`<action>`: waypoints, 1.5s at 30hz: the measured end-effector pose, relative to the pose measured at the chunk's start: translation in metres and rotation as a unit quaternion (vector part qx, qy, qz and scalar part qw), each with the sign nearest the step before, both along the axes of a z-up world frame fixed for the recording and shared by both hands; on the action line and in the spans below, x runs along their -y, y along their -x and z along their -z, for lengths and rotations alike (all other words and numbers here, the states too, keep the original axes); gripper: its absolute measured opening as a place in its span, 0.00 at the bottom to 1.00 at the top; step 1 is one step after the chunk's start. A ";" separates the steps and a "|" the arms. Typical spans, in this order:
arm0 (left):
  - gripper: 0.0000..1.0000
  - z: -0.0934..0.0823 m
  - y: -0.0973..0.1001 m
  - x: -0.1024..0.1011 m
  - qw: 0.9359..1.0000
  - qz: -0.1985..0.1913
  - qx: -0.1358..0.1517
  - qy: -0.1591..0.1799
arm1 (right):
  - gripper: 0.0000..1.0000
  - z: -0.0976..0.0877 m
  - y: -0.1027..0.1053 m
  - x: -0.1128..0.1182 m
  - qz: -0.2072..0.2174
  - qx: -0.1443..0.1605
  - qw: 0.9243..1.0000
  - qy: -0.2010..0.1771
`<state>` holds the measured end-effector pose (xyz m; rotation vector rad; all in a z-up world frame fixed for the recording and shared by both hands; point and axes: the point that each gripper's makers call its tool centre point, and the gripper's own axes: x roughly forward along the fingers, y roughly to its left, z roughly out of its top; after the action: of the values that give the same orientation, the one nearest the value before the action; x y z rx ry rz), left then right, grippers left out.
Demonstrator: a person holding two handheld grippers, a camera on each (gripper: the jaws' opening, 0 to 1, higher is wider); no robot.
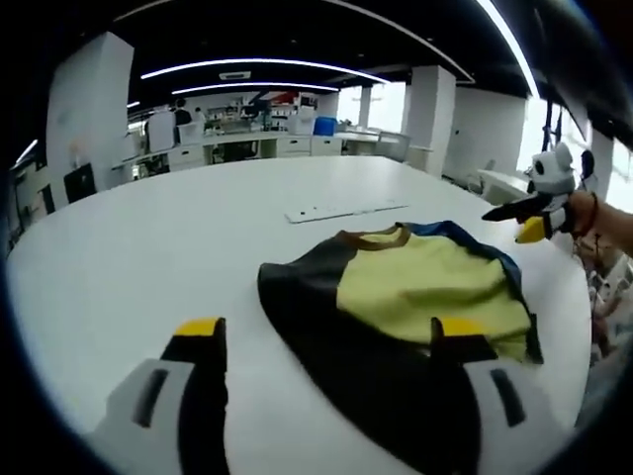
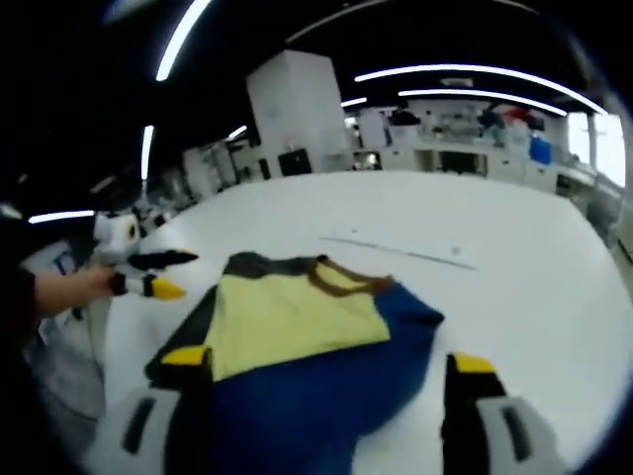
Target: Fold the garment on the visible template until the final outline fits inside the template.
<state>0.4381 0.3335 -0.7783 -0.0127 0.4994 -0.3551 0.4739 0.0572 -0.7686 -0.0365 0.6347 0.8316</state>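
I see the garment, yellow with black and blue panels and a brown collar, lying rumpled on the white table. A thin flat strip lies just beyond it. My left gripper hovers over its near edge, jaws apart, holding nothing. My right gripper hangs above the blue side, jaws likewise spread.

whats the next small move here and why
Probably lower the left gripper onto the near black edge of the garment and pinch it. Both grippers hang open above the table, the right gripper too, and the garment lies partly folded and rumpled, unheld.
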 end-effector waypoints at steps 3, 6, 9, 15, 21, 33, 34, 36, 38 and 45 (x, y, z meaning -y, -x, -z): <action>0.85 -0.007 0.012 0.009 1.000 0.012 0.005 0.004 | 0.98 -0.006 0.015 0.000 -0.011 0.001 1.000 -0.004; 0.86 -0.013 0.025 0.018 1.000 0.023 0.009 0.004 | 0.98 -0.011 0.036 -0.004 -0.030 0.000 1.000 -0.007; 0.84 -0.016 0.039 0.027 0.999 0.035 0.012 0.006 | 0.98 -0.009 0.056 -0.006 -0.056 -0.005 0.998 0.001; 0.78 -0.019 0.067 0.047 0.998 0.056 0.011 0.012 | 0.92 0.000 0.094 -0.010 -0.092 -0.021 0.996 0.006; 0.74 -0.015 0.089 0.069 0.997 0.078 0.009 0.006 | 0.85 0.020 0.127 -0.016 -0.137 -0.024 0.990 0.027; 0.58 0.019 0.117 0.094 0.996 0.092 -0.015 -0.006 | 0.67 0.041 0.164 -0.029 -0.192 -0.007 0.980 0.050; 0.57 0.022 0.118 0.093 0.996 0.090 -0.017 -0.010 | 0.65 0.042 0.165 -0.030 -0.196 -0.004 0.979 0.054; 0.55 0.026 0.119 0.093 0.996 0.087 -0.020 -0.012 | 0.60 0.045 0.167 -0.033 -0.199 0.004 0.978 0.059; 0.52 0.030 0.120 0.094 0.996 0.083 -0.021 -0.016 | 0.55 0.048 0.169 -0.036 -0.201 0.008 0.978 0.063; 0.38 0.046 0.124 0.091 0.994 0.093 -0.036 -0.044 | 0.43 0.064 0.171 -0.038 -0.208 0.003 0.974 0.087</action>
<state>0.3144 0.2421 -0.8242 0.1074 0.5894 -0.5165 0.3025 0.0956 -0.8327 -0.3409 0.7042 1.1775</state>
